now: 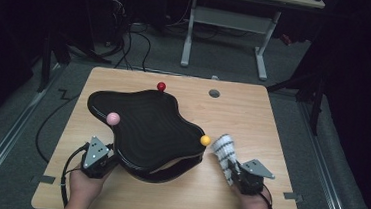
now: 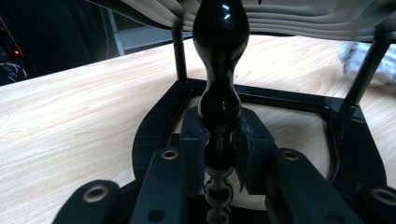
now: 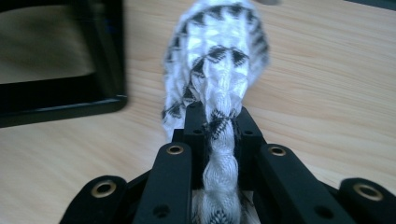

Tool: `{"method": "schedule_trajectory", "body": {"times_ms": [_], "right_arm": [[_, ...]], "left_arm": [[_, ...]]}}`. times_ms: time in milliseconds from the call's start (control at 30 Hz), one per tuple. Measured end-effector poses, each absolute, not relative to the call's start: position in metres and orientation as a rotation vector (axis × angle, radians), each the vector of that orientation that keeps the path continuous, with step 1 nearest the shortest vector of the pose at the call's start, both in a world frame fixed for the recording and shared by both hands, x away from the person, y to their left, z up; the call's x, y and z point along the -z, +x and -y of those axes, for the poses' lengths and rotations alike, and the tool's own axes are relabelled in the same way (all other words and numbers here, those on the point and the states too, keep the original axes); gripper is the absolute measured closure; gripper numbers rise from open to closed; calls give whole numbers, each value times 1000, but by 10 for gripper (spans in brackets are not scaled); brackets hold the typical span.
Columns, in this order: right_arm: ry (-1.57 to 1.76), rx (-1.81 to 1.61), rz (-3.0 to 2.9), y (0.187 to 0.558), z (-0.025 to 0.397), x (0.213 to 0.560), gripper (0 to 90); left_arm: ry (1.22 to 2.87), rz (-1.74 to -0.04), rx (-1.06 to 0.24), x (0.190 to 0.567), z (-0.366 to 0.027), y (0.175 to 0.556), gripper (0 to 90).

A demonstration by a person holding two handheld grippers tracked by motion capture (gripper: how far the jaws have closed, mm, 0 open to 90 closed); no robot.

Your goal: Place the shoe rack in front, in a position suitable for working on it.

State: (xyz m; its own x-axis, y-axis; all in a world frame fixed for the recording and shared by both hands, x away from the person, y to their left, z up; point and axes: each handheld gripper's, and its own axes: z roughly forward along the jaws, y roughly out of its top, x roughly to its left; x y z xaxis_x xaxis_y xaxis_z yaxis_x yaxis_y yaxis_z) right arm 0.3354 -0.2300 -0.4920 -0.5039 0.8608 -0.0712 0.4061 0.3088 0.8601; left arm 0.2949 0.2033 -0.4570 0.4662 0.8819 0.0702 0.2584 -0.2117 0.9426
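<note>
A black ribbed, wavy-edged top (image 1: 146, 126) stands on a black base frame (image 2: 289, 99) in the middle of the wooden table (image 1: 253, 115). Three balls sit at its rim: red (image 1: 161, 86) at the back, pink (image 1: 113, 119) at the left, yellow (image 1: 205, 140) at the right. My left gripper (image 1: 111, 155) (image 2: 219, 135) is shut on a glossy black turned post (image 2: 220, 32) under the top's near left edge. My right gripper (image 1: 231, 174) (image 3: 218, 122) is shut on a white cloth with black pattern (image 1: 224, 147) (image 3: 219, 51), bunched beside the yellow ball.
A round grey cable hole (image 1: 214, 93) lies in the table's far right part. Behind the table stands another desk on white legs (image 1: 263, 50), with cables on the floor (image 1: 128, 45). Bare wood lies right of the cloth and along the front edge.
</note>
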Motion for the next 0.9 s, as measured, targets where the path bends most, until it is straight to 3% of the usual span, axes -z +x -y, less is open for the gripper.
{"method": "schedule_trajectory", "body": {"times_ms": [333, 467, 633, 800, 900], "right_arm": [[1014, -1141, -2209, 337, 176, 503, 806], [1033, -1132, -2212, 341, 177, 506, 806], [1001, -1252, -2114, 334, 186, 479, 807], [1016, -1129, -2229, 339, 181, 508, 807], [997, -1203, -2165, 335, 182, 490, 806]], "left_arm": [[1734, -970, -801, 458, -203, 293, 745], [1731, -969, -802, 458, -203, 292, 745], [1732, -965, -804, 458, -204, 291, 745], [1732, -967, -798, 458, -204, 292, 745], [1730, -968, -798, 458, -204, 291, 745]]}}
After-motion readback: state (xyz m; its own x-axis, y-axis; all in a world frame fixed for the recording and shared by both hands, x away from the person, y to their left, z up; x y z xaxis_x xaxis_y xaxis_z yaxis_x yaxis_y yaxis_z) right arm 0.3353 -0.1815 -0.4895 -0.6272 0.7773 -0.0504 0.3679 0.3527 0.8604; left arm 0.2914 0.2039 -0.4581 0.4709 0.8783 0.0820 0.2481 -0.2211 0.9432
